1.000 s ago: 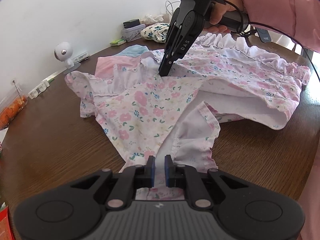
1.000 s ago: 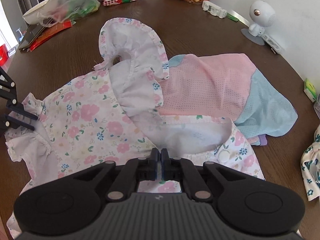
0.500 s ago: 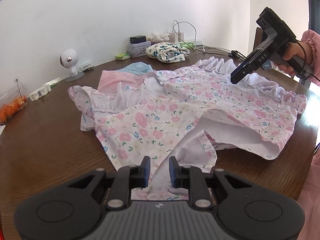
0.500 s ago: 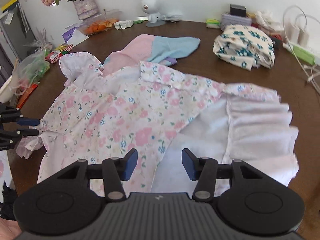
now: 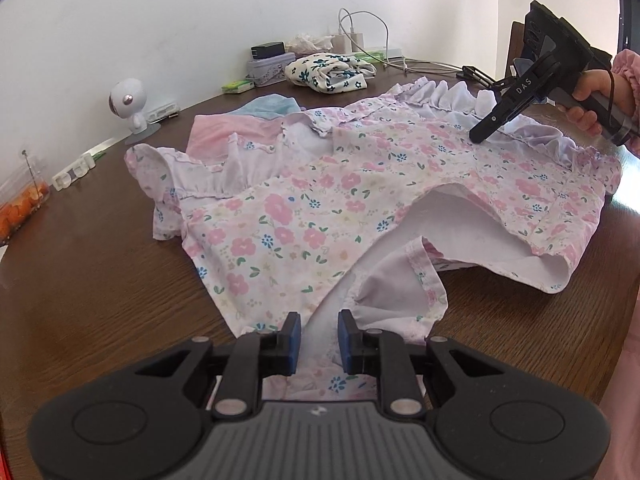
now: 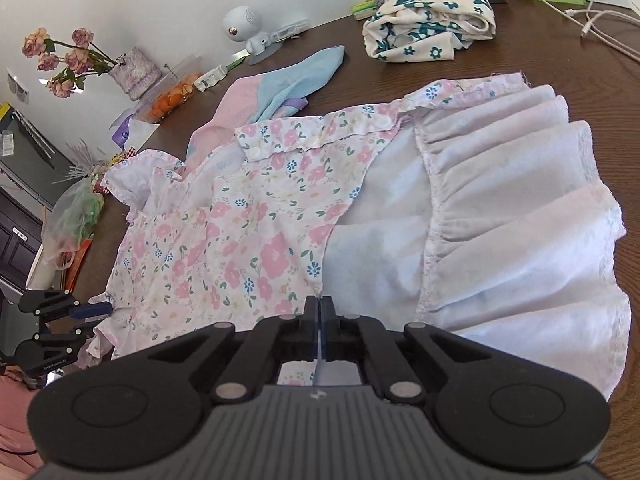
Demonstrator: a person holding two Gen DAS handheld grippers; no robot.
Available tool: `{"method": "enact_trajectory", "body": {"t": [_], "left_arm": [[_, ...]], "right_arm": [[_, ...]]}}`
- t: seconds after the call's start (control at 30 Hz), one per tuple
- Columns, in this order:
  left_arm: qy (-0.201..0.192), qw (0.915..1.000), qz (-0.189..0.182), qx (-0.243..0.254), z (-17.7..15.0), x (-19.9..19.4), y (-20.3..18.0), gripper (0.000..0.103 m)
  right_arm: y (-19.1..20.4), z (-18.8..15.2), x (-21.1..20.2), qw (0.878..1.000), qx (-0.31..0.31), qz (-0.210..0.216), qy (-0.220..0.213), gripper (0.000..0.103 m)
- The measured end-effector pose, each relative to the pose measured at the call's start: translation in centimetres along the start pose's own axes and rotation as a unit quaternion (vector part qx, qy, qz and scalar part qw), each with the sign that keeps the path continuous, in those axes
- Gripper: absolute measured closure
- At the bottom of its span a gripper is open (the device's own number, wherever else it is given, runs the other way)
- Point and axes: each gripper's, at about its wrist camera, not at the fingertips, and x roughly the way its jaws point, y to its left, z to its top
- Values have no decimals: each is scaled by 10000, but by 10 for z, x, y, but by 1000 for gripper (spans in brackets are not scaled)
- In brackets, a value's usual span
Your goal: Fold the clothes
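The left gripper [image 5: 319, 334] is hovering with jaws parted while the right gripper [image 6: 319, 322] is pinching closed.

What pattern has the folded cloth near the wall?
Dark teal flowers on cream; right wrist view.

The left tongs [image 5: 319, 336] are made of black plastic, with blue pads [image 5: 294, 336] on the tips. Round silver screws are seen on the black links. A grey ribbed block with a small white mark sits between two big black round parts. The right tongs [image 6: 319, 312] are built the same way. From the side, the right tongs [image 5: 486, 130] are black, and the white letters "DAS" are printed on them. A black cord hangs by the handle. A bare hand [image 5: 586, 100] and a pink ruffled sleeve [image 5: 627, 70] are seen.
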Motion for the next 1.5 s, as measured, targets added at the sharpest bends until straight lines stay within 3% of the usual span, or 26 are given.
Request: {"method": "enact_trajectory", "body": {"t": [0.13, 0.23, 0.27, 0.33, 0.4, 0.47, 0.7, 0.8, 0.83, 0.87, 0.93, 1.1, 1.17, 1.4, 1.5], "left_arm": [[16, 10000, 13, -42, 0, 0, 5, 84], [1, 9999, 0, -133, 0, 0, 5, 83], [2, 9999, 15, -142, 0, 0, 4, 83], [1, 9999, 60, -133, 0, 0, 1, 83], [-1, 9999, 89, -132, 0, 0, 0, 83], [-5, 9999, 85, -147, 0, 0, 0, 83], [-26, 9999, 41, -146, -2, -2, 2, 83], [-52, 9998, 24, -179, -4, -3, 2, 83], [-59, 9998, 24, -194, -4, -3, 3, 83], [-62, 9998, 31, -204, -4, -3, 2, 83], [-65, 9997, 49, -212, -4, -4, 1, 83], [-66, 9997, 40, -227, -4, -3, 0, 83], [-73, 9997, 25, -246, -5, -4, 0, 83], [-103, 9996, -3, -249, -6, -5, 0, 83], [-113, 9996, 3, -266, -7, -5, 0, 83]], "right_arm": [[-3, 4, -4, 9994, 198, 246, -117, 96], [-8, 19, -3, 9969, 552, 487, -267, 68], [-8, 25, 1, 9971, 560, 443, -261, 68], [-8, 33, 12, 9971, 606, 405, -196, 68], [-9, 37, 21, 9960, 743, 489, -99, 78], [-9, 37, 26, 9952, 803, 544, -82, 100], [-26, 35, 26, 9936, 1011, 486, -129, 102], [-32, 40, 25, 9897, 1233, 714, -130, 87], [-33, 44, 25, 9883, 1322, 736, -207, 69], [-33, 49, 25, 9878, 1355, 709, -289, 63], [-33, 61, 31, 9884, 1360, 573, -361, 63], [-39, 79, 49, 9850, 1590, 530, -409, 76], [-42, 80, 54, 9845, 1640, 458, -426, 100], [-53, 80, 49, 9836, 1644, 208, -709, 102], [-54, 83, 47, 9836, 1624, 302, -724, 94]]}}
